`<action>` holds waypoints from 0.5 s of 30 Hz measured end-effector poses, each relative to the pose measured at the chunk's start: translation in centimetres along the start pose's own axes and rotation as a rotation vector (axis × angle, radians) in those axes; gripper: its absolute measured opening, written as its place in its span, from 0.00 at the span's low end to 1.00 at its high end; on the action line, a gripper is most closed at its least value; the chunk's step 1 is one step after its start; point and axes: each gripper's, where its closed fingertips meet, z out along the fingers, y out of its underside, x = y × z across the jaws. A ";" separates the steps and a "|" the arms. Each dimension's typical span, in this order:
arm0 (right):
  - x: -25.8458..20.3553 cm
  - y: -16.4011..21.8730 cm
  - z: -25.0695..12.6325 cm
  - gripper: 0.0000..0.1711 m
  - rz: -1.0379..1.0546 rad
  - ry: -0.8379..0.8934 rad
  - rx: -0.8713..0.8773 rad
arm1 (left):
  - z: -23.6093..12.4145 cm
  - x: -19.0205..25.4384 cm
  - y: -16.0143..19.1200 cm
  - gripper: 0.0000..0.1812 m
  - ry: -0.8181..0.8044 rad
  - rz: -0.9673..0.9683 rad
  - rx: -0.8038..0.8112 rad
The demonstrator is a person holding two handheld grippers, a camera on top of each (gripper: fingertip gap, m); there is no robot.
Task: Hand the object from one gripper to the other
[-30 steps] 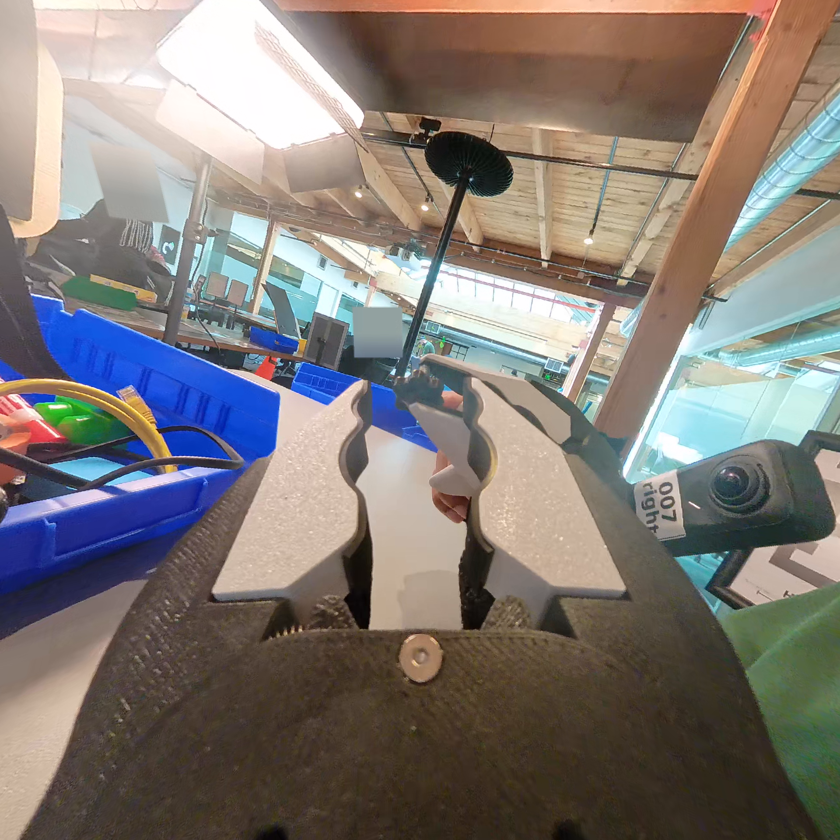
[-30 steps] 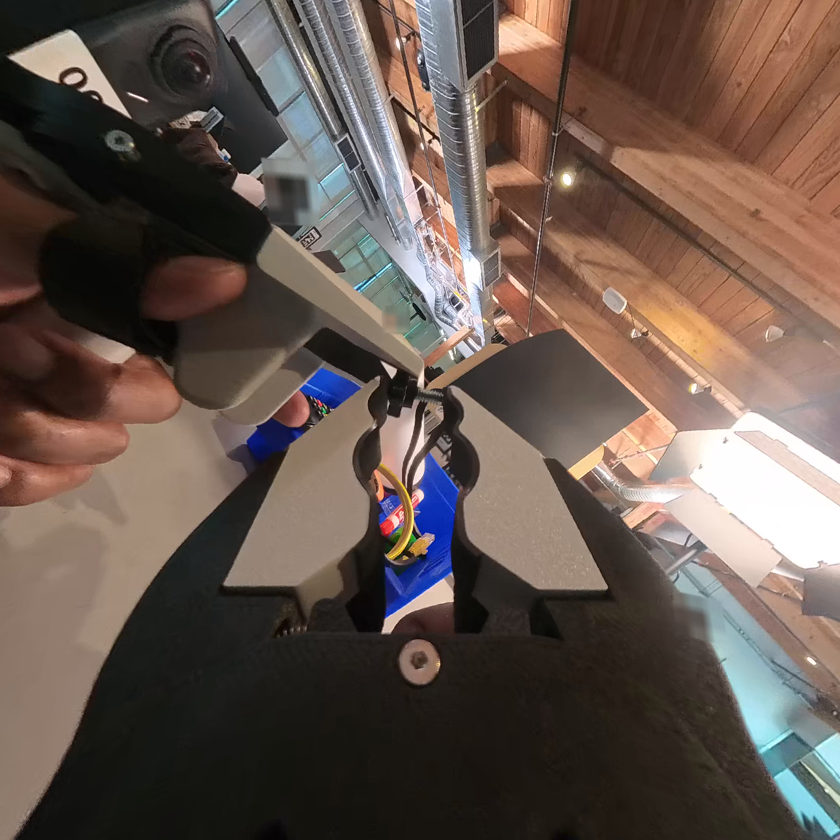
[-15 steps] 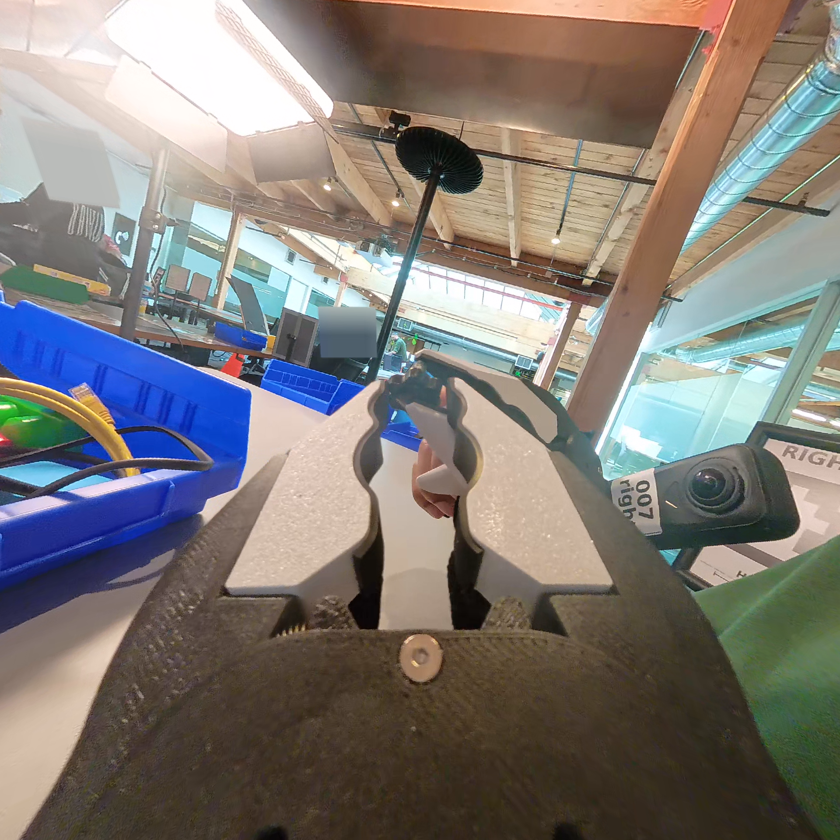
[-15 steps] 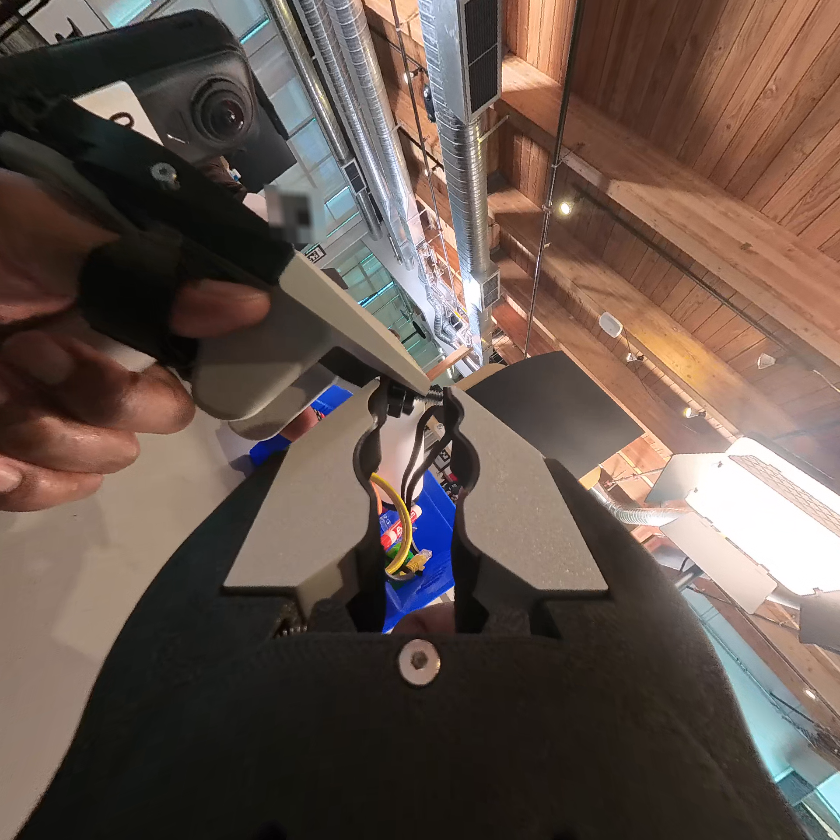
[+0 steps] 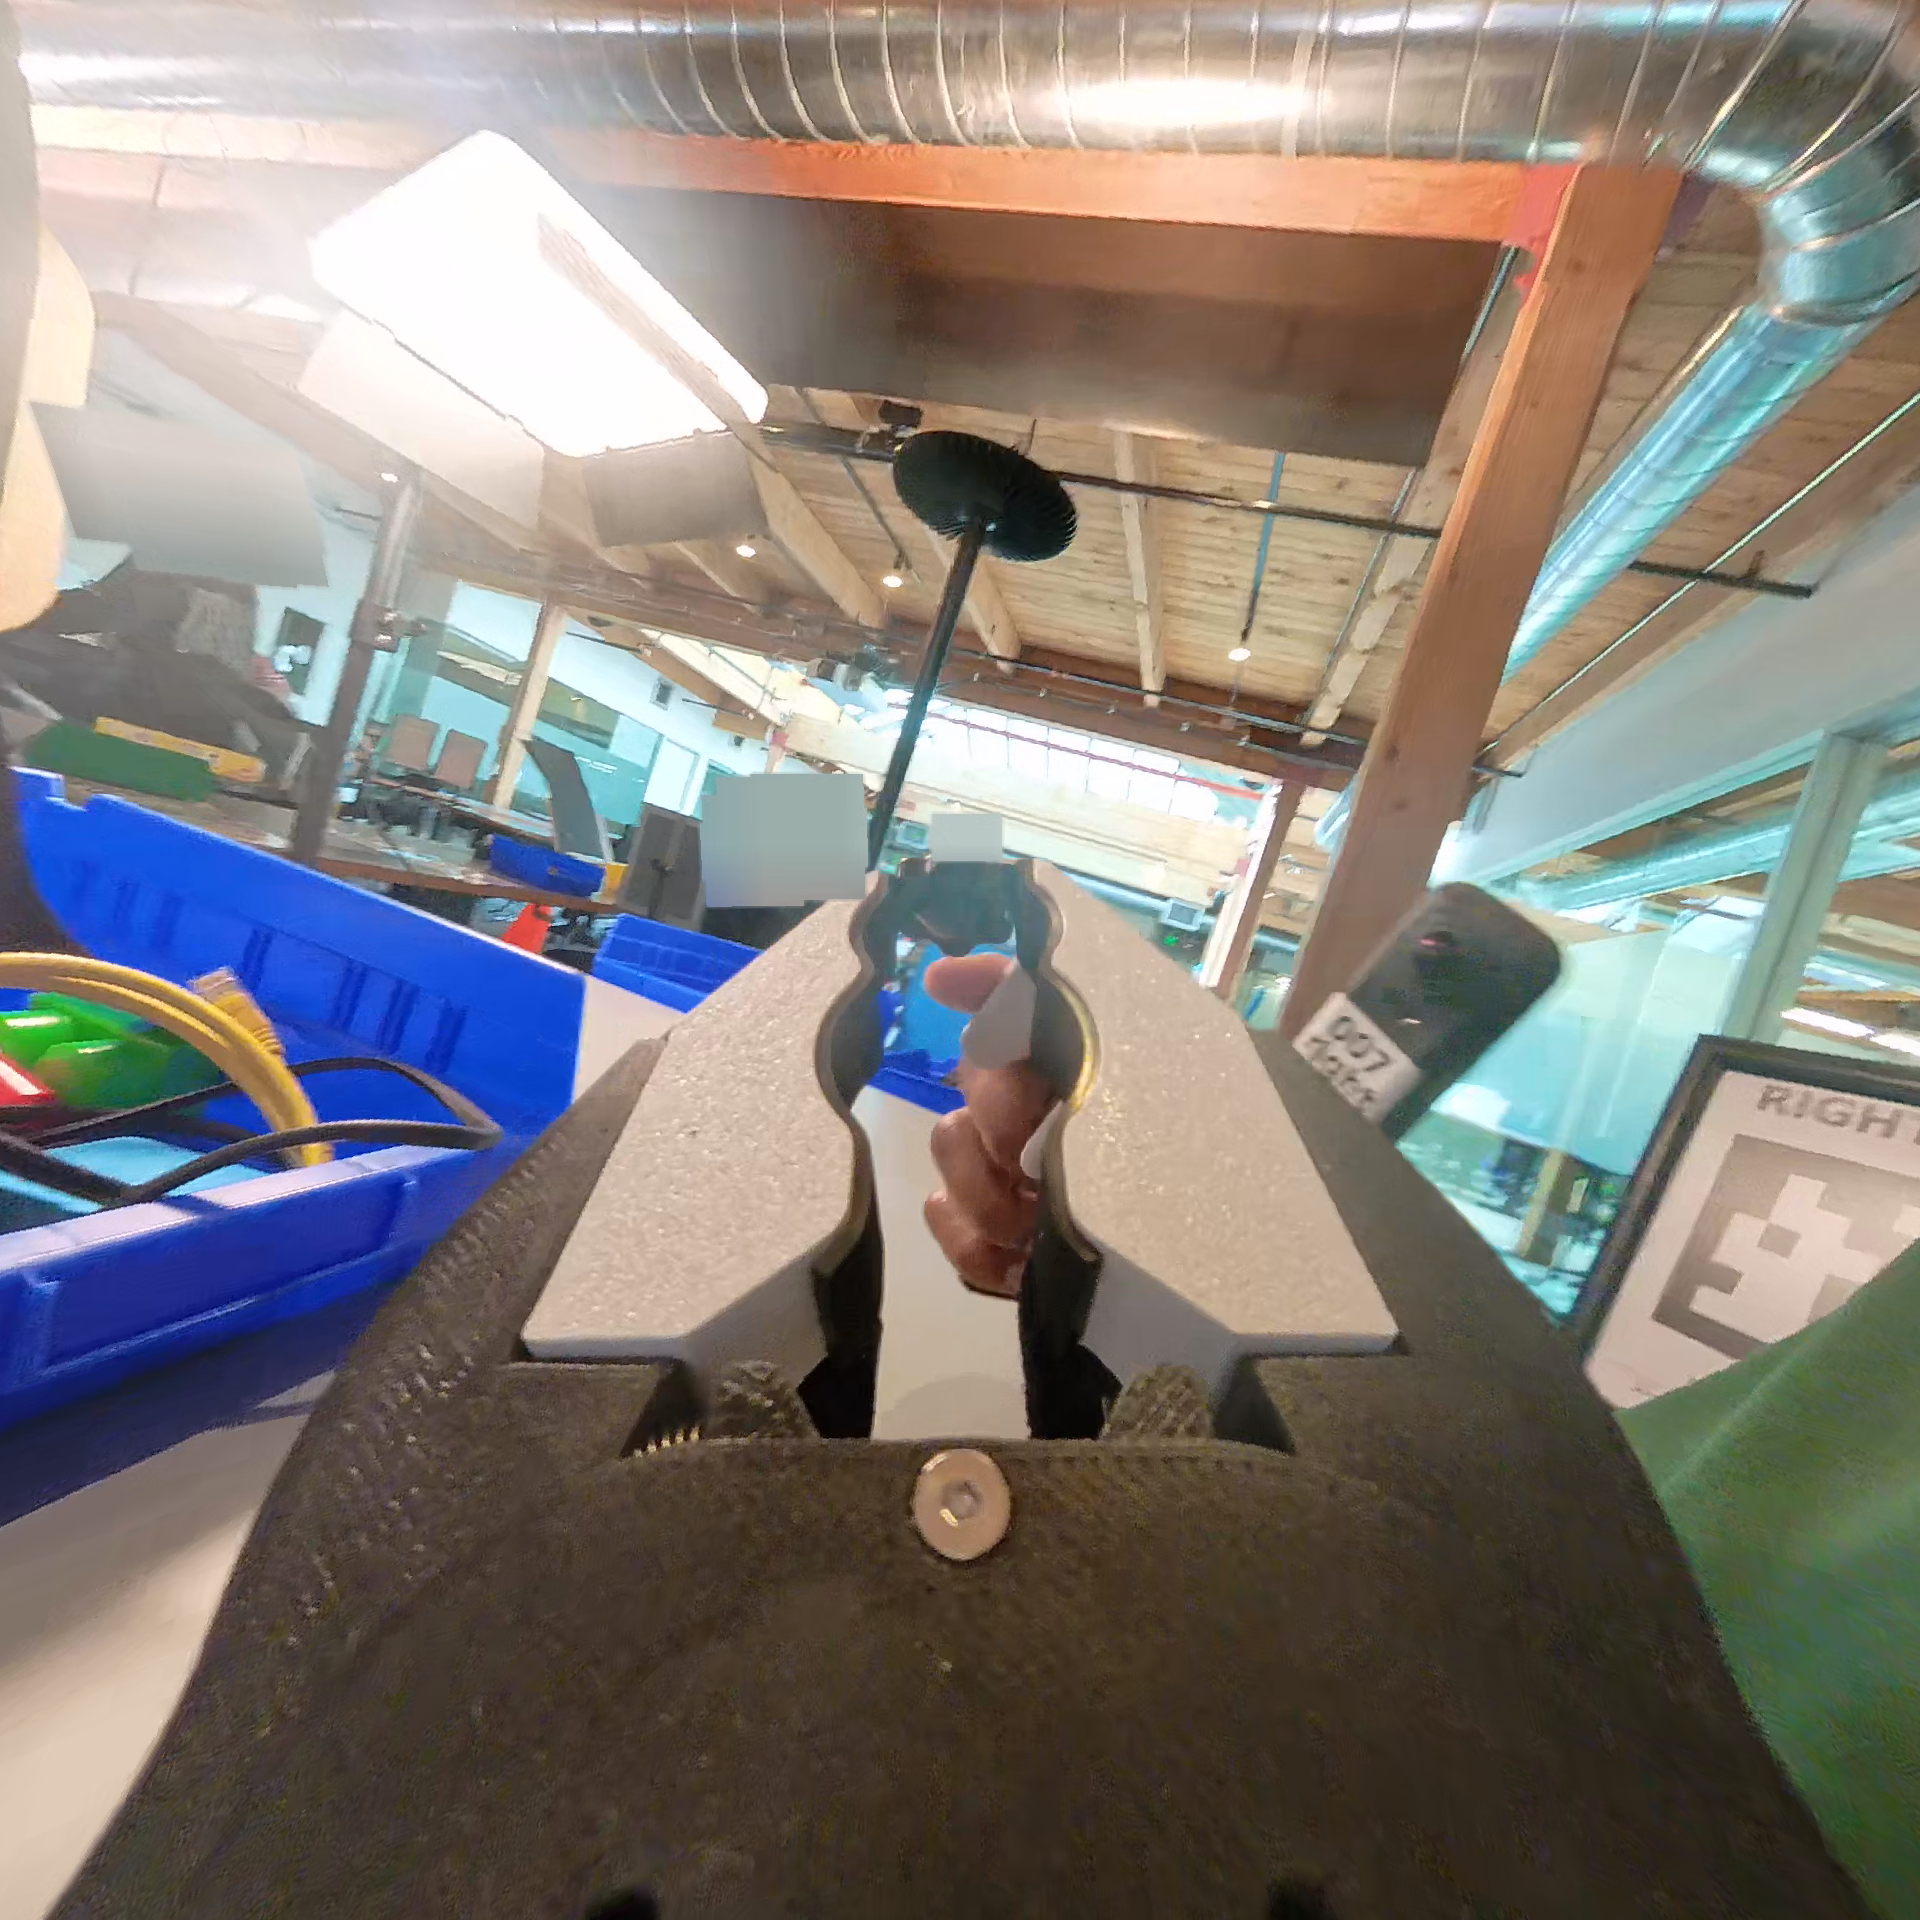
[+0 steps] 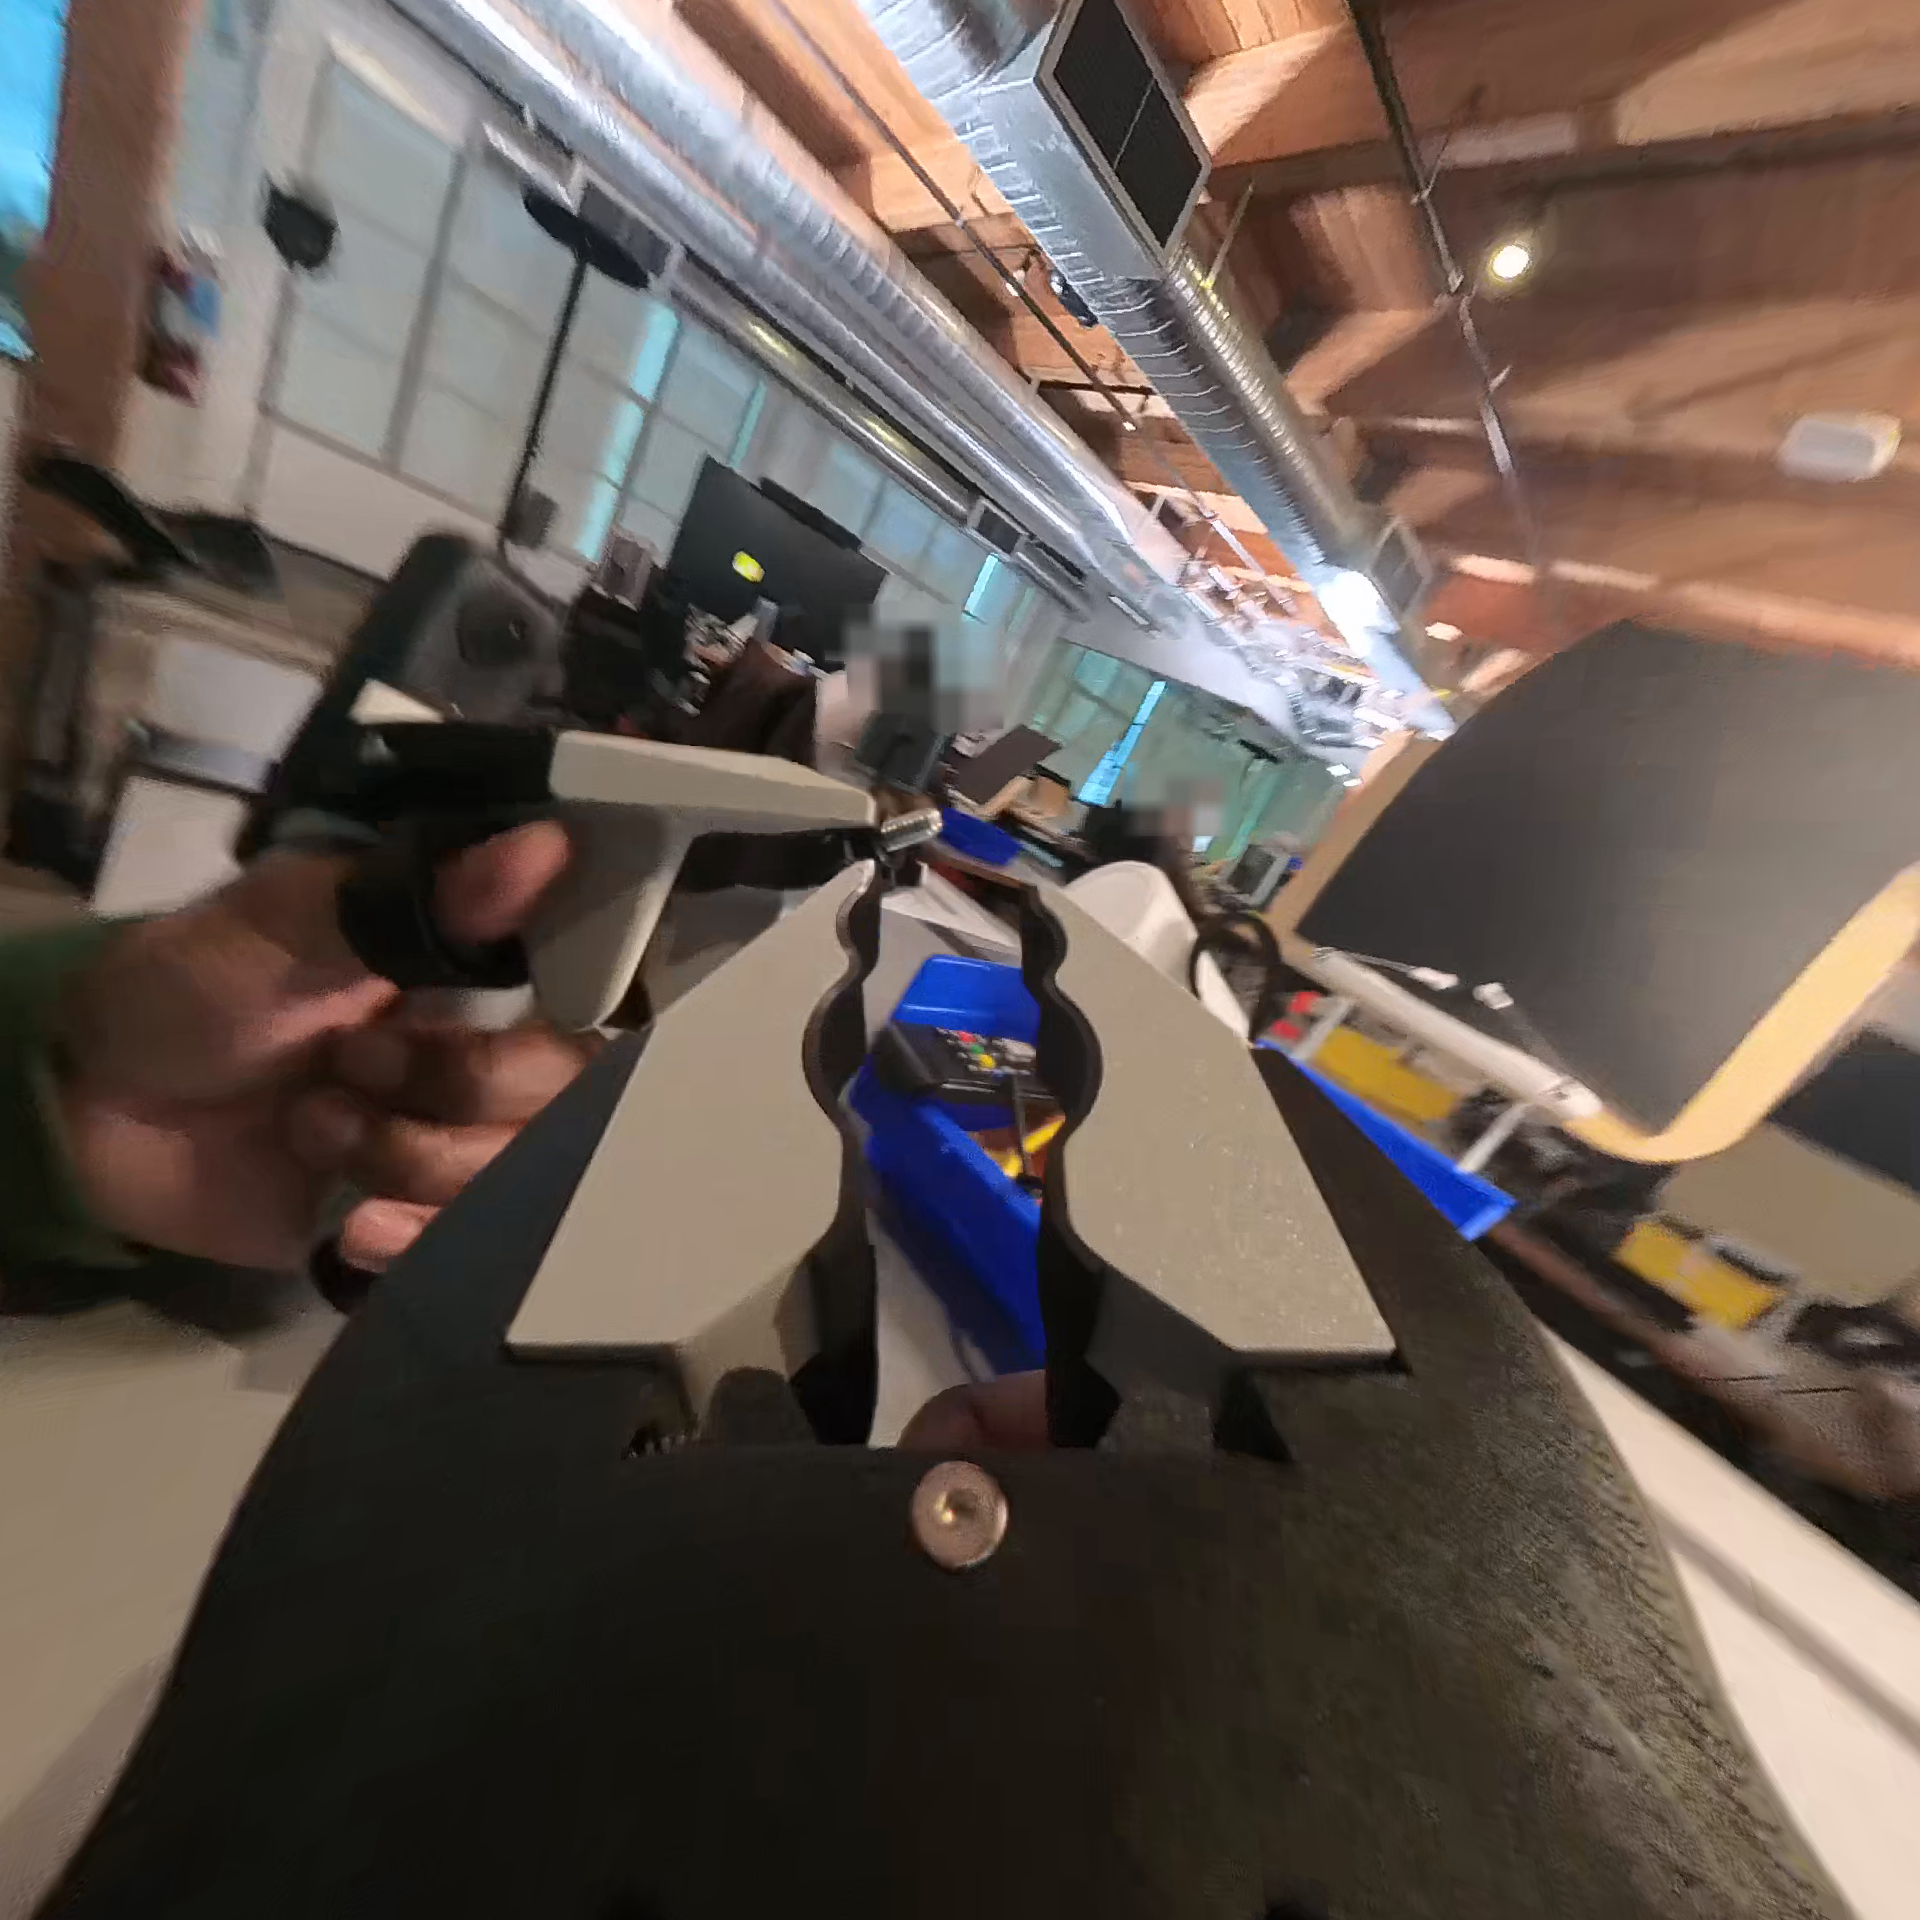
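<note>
The object is a small black knob with a silver threaded screw. In the left wrist view the knob (image 5: 956,902) sits clamped between the tips of my left gripper (image 5: 956,896), which is shut on it. In the right wrist view my left gripper (image 6: 868,829) shows side-on at left, held by a hand (image 6: 260,1049), with the screw end (image 6: 910,828) poking out of its tips. My right gripper (image 6: 951,904) has its jaws apart with nothing between them, just right of the screw. The right gripper's camera (image 5: 1444,997) shows behind my left fingers.
A blue bin (image 5: 260,1049) with yellow and black cables stands on the white table (image 5: 94,1621) at left; it also shows in the right wrist view (image 6: 935,1153). A black rod topped by a disc (image 5: 982,499) rises behind the tips. A green sleeve (image 5: 1787,1558) is at right. The tips of both grippers are at nearly the same place.
The knob was in my right gripper's tips. My left gripper closed on it, and my right gripper let go and pulled away with a fast swing.
</note>
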 end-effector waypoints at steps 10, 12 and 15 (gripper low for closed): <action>-0.4 -1.8 -1.0 0.16 0.431 -0.215 0.114 | 0.2 2.1 0.3 0.12 0.189 -0.164 -0.004; -0.5 -1.9 -1.0 0.16 0.457 -0.230 0.115 | 0.3 2.5 0.5 0.12 0.203 -0.162 -0.020; -0.9 -1.9 -1.0 0.16 0.467 -0.252 0.113 | 0.4 2.9 0.8 0.12 0.226 -0.164 -0.037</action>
